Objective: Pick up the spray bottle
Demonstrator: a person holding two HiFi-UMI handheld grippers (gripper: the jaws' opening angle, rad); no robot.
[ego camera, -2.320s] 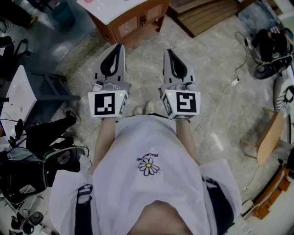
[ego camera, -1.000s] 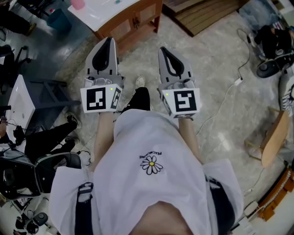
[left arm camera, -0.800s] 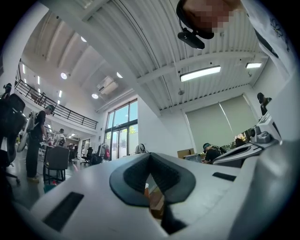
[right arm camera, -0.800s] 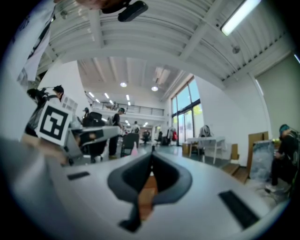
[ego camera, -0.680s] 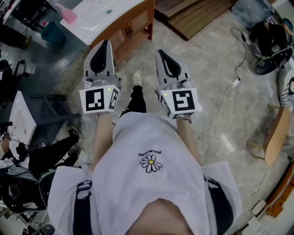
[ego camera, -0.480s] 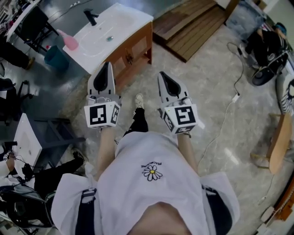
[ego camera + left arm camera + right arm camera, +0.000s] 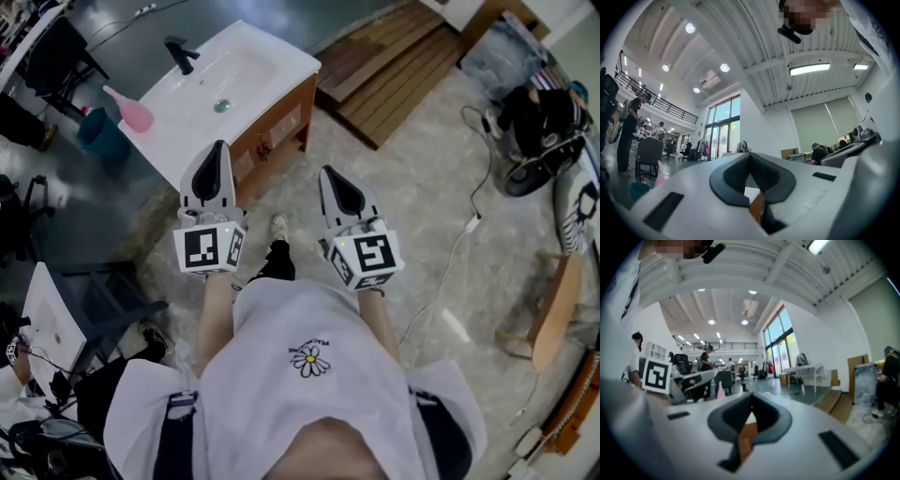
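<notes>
The pink spray bottle [image 7: 131, 112] stands upright on the left end of a white sink top [image 7: 248, 70], well ahead of both grippers and to their left. My left gripper [image 7: 219, 146] is shut and empty, with its tip over the near edge of the sink cabinet [image 7: 272, 127]. The right gripper [image 7: 327, 172] is also shut and empty, held over the floor beside the cabinet. From the left gripper view the bottle [image 7: 659, 171] shows small at far left, past the closed jaws [image 7: 750, 157]. The right gripper view has the bottle [image 7: 720, 391] far off, above its closed jaws [image 7: 751, 400].
A black faucet [image 7: 180, 49] stands at the back of the basin. A teal bucket [image 7: 94, 131] sits on the floor left of the cabinet. Wooden planks [image 7: 394, 56] lie beyond, a white cable [image 7: 464, 230] trails at right, and a grey table [image 7: 56, 323] stands at left.
The person has walked toward the sink, so the sink top and pink bottle have come fully into view ahead. Both grippers travelled with the body and stayed shut.
</notes>
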